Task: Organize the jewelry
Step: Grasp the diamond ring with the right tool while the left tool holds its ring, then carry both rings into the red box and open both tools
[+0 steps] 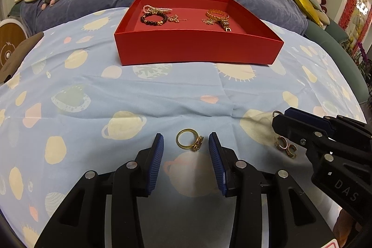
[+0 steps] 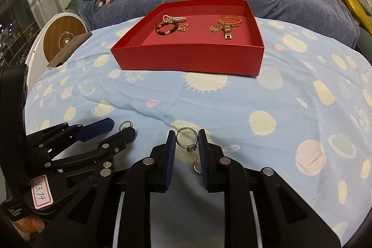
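Red tray (image 1: 197,50) ahead of both claws, bracelets already inside; left claw (image 1: 186,145) open astride gold ring (image 1: 189,143); right claw (image 2: 186,142) gripping silver ring (image 2: 187,140); earrings (image 1: 286,145) remaining on desk

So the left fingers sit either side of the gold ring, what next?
Probably close the left gripper on the gold ring: it lies on the cloth between the open fingers, untouched. The right gripper seems already closed on the silver ring.
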`<state>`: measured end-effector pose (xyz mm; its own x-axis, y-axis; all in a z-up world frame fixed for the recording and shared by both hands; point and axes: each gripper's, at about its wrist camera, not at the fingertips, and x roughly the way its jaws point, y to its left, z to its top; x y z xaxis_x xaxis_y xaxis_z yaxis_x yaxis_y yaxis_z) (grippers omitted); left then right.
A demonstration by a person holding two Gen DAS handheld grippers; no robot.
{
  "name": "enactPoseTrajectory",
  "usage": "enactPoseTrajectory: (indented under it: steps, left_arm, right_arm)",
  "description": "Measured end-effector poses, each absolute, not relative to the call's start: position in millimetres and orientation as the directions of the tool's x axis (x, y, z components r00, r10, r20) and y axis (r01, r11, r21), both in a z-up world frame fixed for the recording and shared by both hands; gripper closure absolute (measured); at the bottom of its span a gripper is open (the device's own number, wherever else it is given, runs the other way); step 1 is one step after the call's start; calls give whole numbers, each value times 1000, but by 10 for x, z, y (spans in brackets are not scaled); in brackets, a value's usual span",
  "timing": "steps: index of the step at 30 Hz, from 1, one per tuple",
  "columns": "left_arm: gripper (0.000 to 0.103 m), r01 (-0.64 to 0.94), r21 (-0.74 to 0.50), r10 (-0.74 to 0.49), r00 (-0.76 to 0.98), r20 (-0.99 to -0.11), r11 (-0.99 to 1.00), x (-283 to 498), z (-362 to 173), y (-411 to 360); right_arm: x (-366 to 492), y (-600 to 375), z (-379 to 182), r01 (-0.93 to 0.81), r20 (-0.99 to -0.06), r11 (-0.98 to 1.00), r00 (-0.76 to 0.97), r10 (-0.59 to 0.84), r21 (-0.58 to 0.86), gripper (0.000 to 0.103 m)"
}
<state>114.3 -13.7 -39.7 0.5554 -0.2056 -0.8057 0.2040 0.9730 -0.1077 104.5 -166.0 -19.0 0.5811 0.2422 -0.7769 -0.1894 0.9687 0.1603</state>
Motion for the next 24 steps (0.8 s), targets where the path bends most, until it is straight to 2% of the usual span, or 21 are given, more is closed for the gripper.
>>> enactPoseTrajectory:
  steps: [2, 5, 13, 14, 15, 24]
  left_arm:
    - [66, 206, -101, -201, 558, -805, 973, 1150, -401, -163]
    - [82, 222, -100, -210, 556, -804, 970, 1145, -400, -186]
    - [82, 255, -126, -248, 533, -809, 959, 1116, -375, -237]
    - [87, 256, -133, -254, 531, -808, 958, 1110, -360, -239]
    - [97, 262, -141, -264, 530, -806, 955, 1100, -344, -244]
    - [97, 280, -175, -305, 542, -783, 944, 1054, -163, -233]
  right_arm:
    - [1039, -1672, -195, -186, -779, 969, 579, 240, 160, 84]
    - [1019, -1667, -202, -188, -780, 969, 578, 241, 160, 84]
    - [996, -1708, -149, -185, -774, 968, 584, 245, 167, 84]
    - [996, -1715, -136, -184, -772, 969, 587, 245, 168, 84]
    - [999, -1725, -124, -183, -770, 968, 589, 246, 170, 84]
    - [1017, -1777, -24, -170, -753, 968, 608, 251, 185, 84]
